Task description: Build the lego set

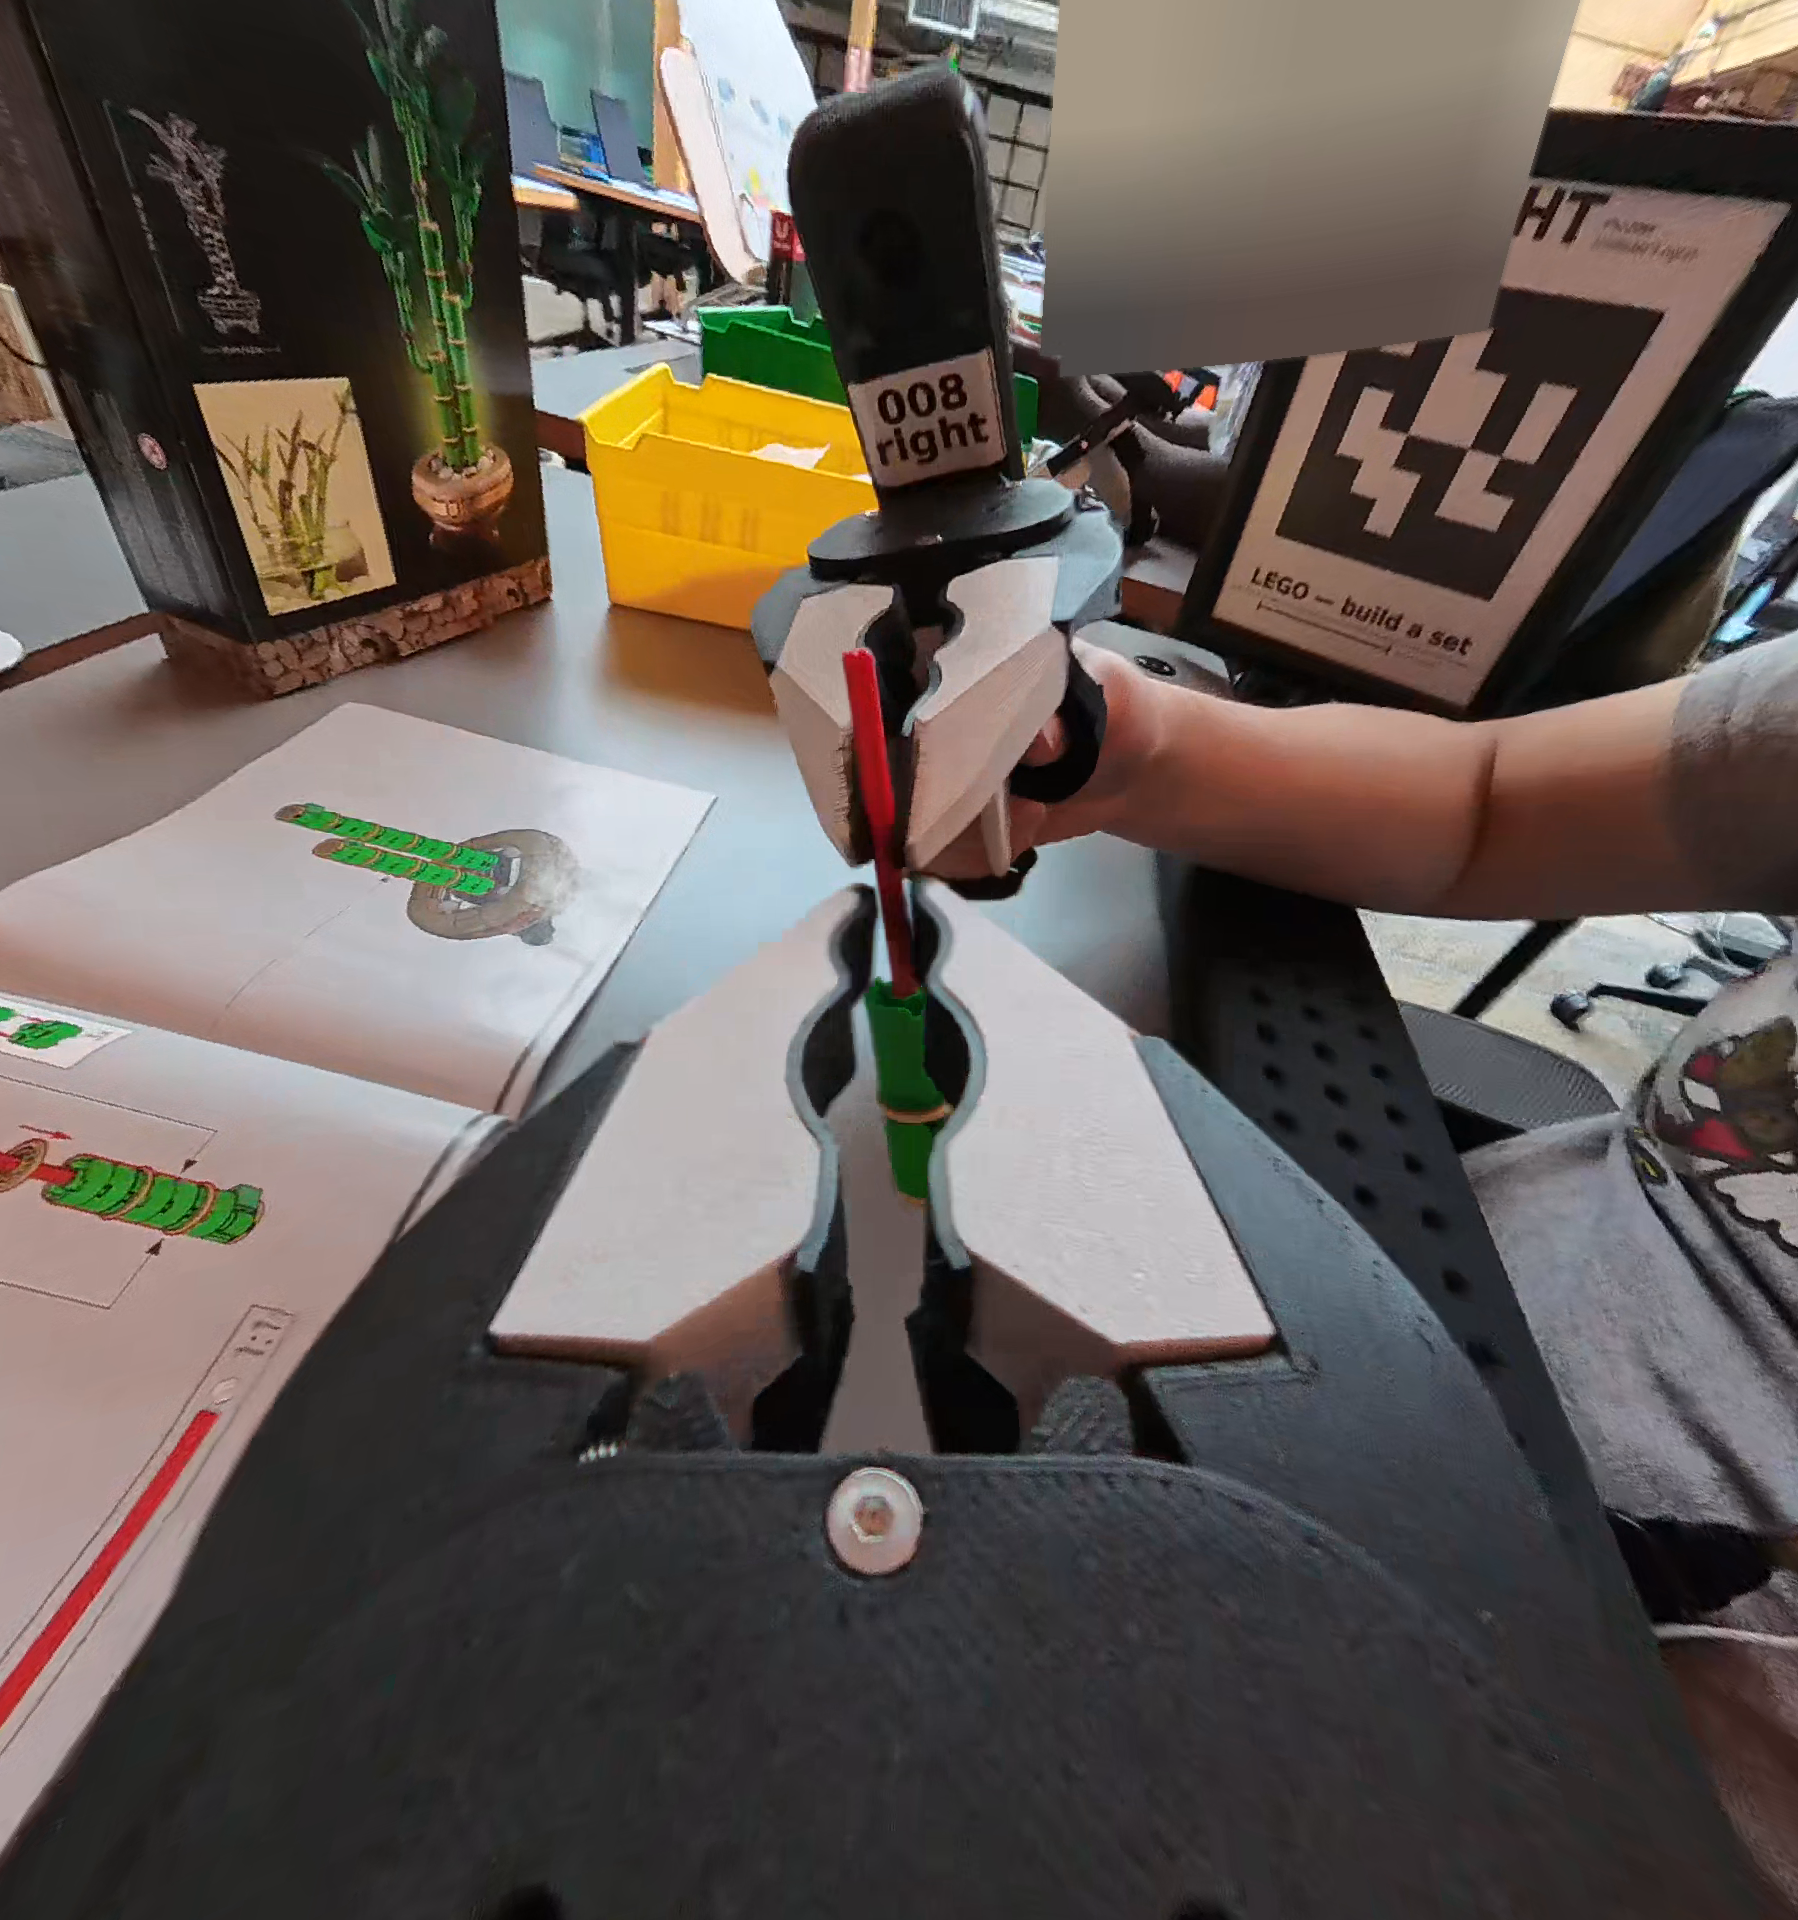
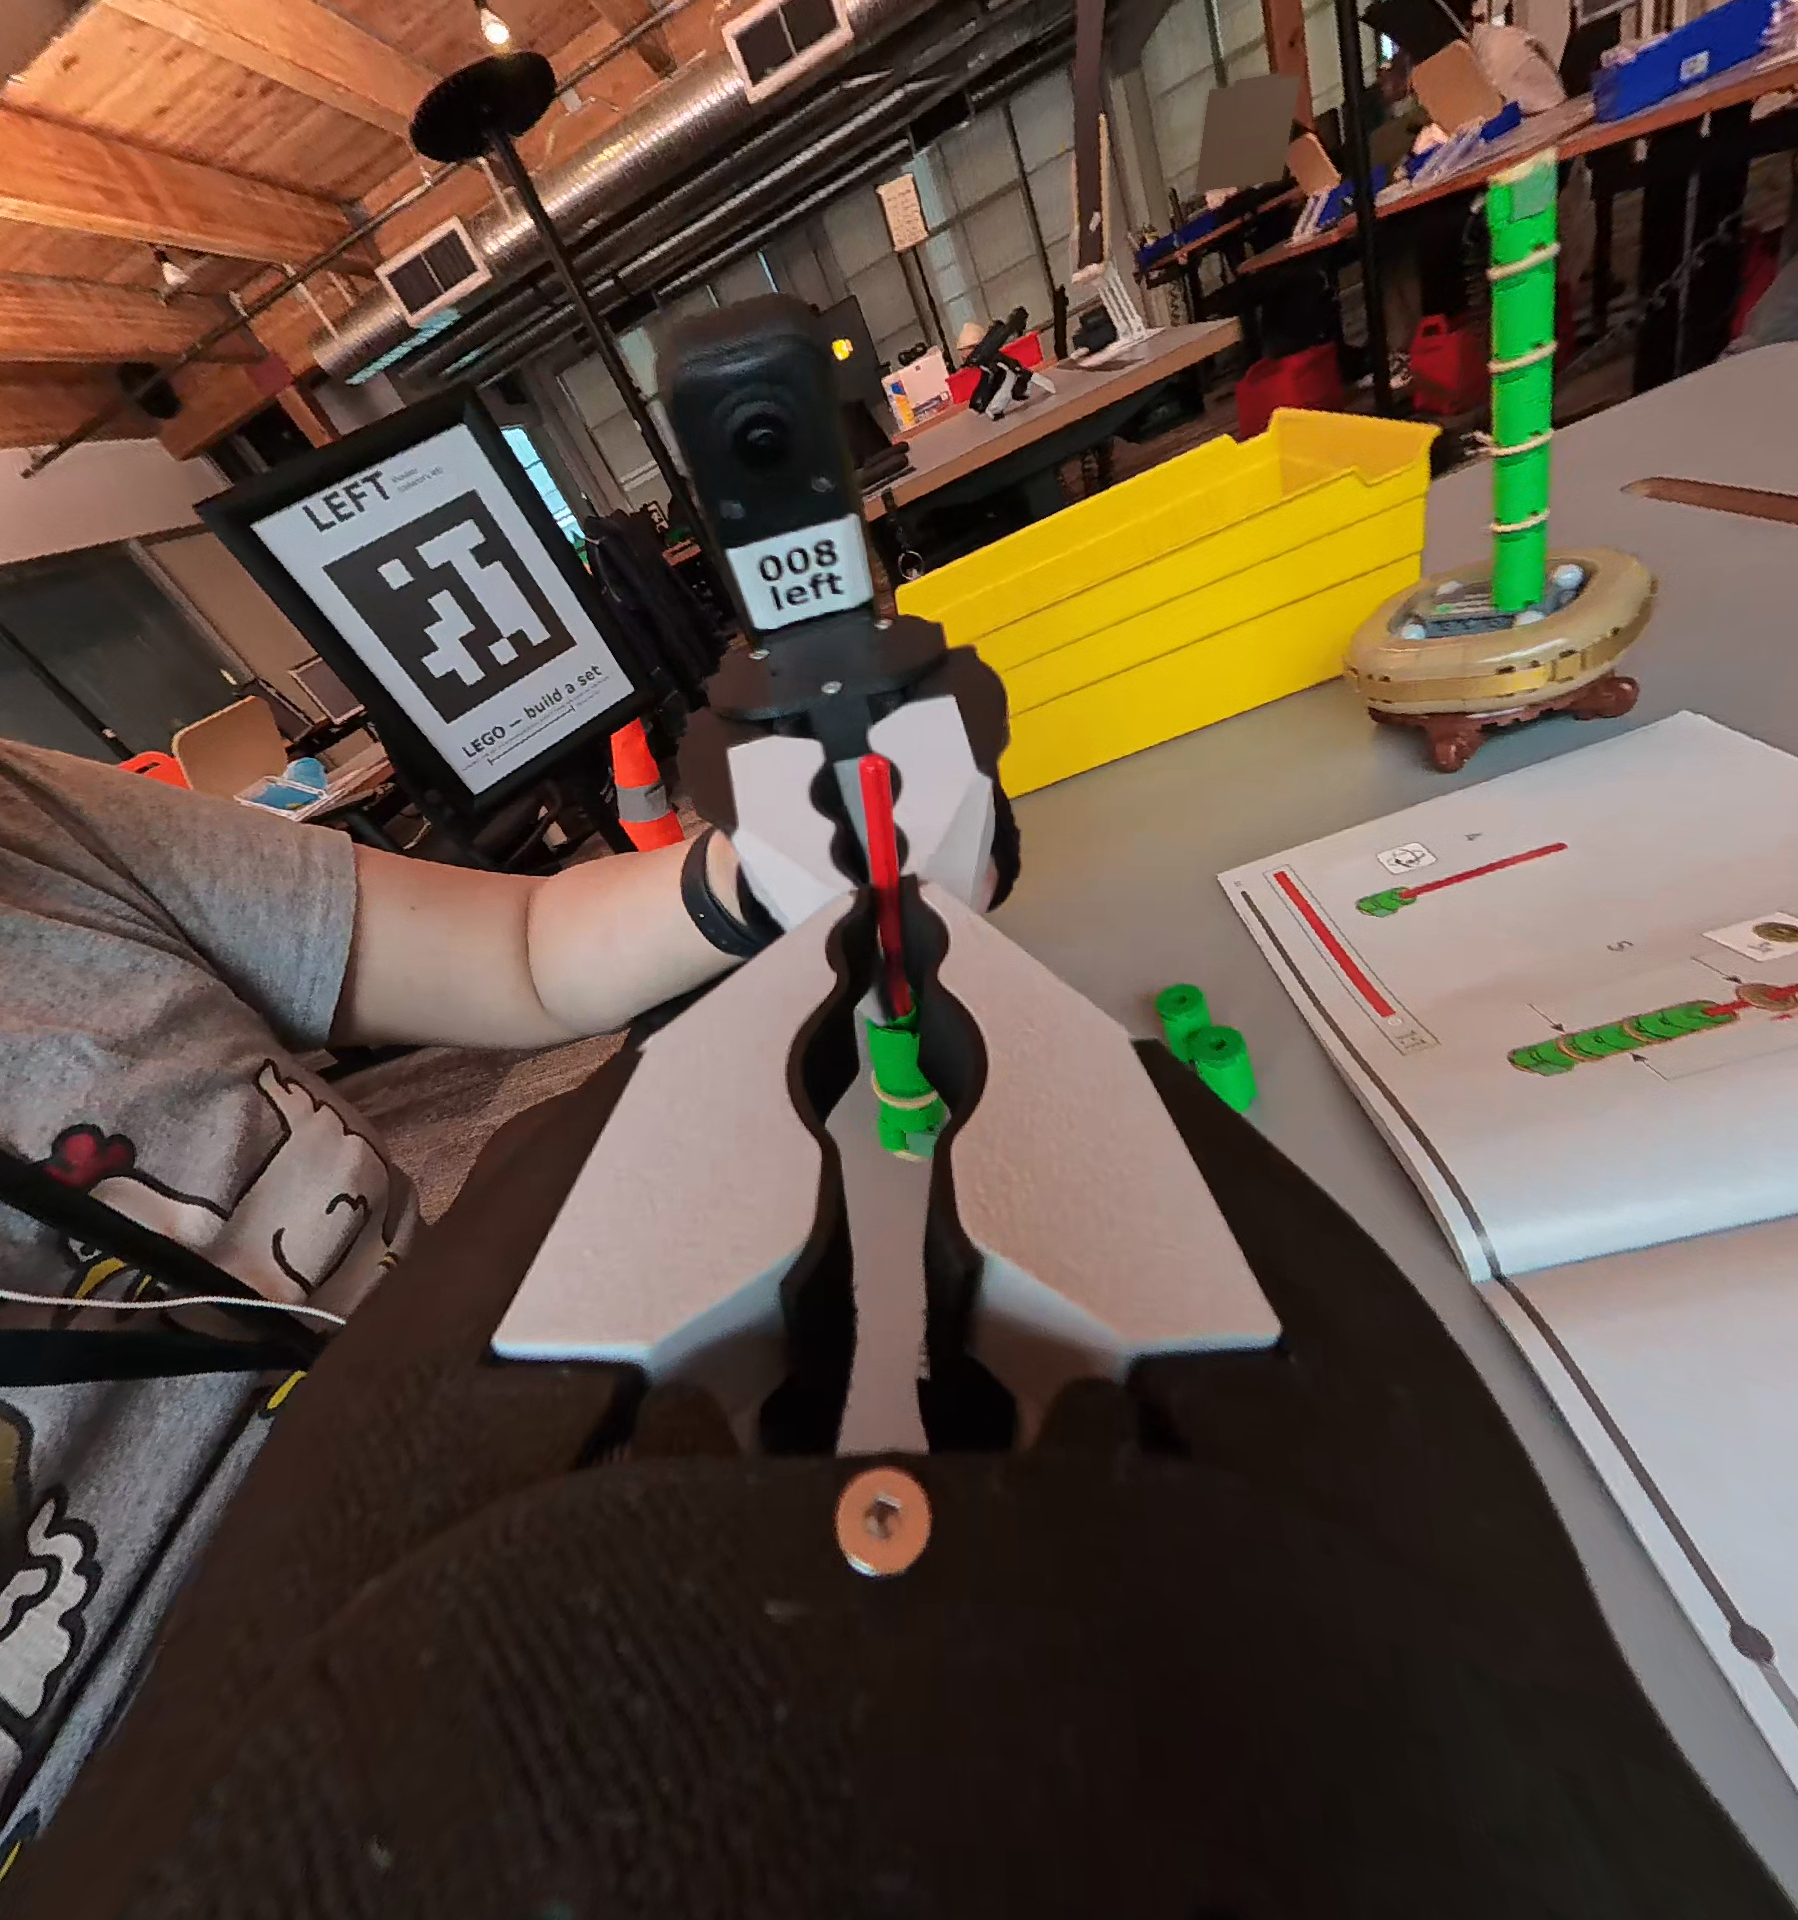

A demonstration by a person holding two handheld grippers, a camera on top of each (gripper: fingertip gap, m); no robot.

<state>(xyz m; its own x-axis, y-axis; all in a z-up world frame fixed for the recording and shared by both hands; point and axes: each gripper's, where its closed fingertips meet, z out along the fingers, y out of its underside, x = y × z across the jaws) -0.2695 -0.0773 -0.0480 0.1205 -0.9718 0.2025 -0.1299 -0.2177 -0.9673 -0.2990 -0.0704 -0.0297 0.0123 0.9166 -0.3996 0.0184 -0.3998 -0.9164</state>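
Claws both read to me as pinched nearly shut, left gripper (image 1: 890, 902) and right gripper (image 2: 887, 902) tip-to-tip on upright red axle (image 1: 877, 790), green stack (image 1: 903, 1091) at its bottom.

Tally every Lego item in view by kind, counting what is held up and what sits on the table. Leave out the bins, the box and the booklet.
red axle: 1
green stem section on that axle: 1
loose green pieces: 2
built bamboo stalk in its pot: 1
Total: 5
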